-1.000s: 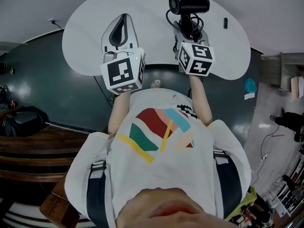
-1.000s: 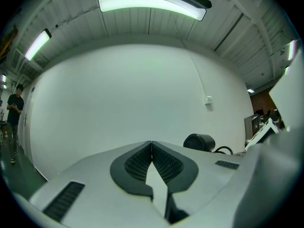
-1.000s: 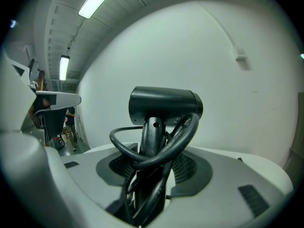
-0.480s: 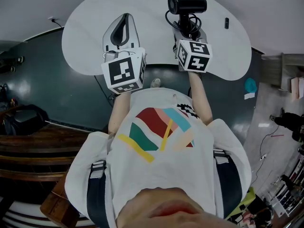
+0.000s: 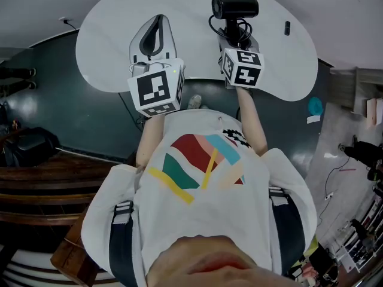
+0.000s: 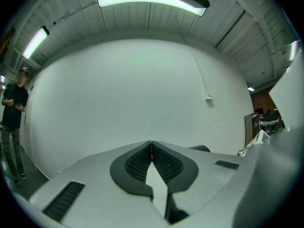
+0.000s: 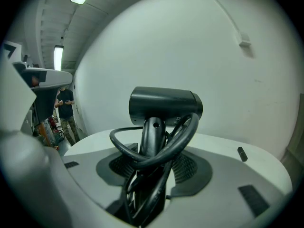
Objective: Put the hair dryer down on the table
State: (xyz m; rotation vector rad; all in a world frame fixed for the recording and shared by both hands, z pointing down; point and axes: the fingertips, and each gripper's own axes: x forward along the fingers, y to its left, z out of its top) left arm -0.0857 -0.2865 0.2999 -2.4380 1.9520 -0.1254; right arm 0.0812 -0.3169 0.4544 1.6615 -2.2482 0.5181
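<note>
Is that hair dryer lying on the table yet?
No. The hair dryer stands upright, handle clamped in the right gripper, barrel on top.

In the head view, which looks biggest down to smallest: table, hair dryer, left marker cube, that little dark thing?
1. table
2. left marker cube, nearer the camera, so this rank is unsure
3. hair dryer
4. little dark thing

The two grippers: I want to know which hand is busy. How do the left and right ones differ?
The left gripper is shut on nothing; the right gripper clamps the handle of the hair dryer, with the cord looped there. The left gripper faces bare wall; the right gripper looks across the table. Both reach out over that table.
</note>
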